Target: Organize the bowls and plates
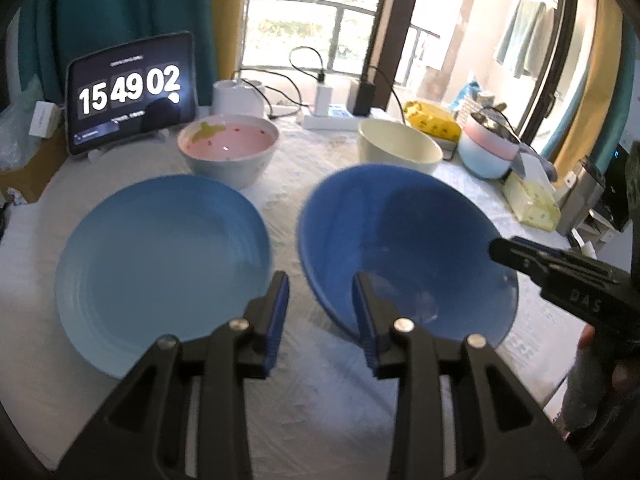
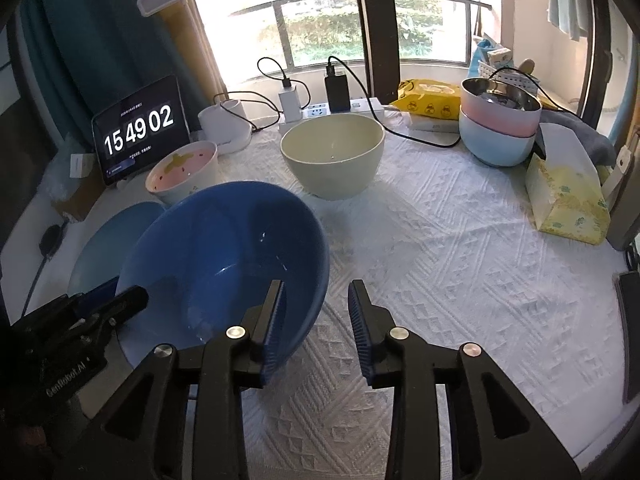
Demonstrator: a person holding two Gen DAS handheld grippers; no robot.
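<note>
Both sets of jaws spread, gripping nothing: left gripper (image 1: 322, 312) and right gripper (image 2: 316, 320) straddling opposite rims of the dark blue bowl (image 1: 404, 240), beside the pale plate (image 1: 160, 264), probably just released on the table (image 2: 460, 260).

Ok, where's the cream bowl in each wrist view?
Left wrist: cream bowl sits upper right of centre, behind the dark blue bowl.
Right wrist: cream bowl sits upper centre, beyond the dark blue bowl.
Shared landmark: the tablet clock, far left.
</note>
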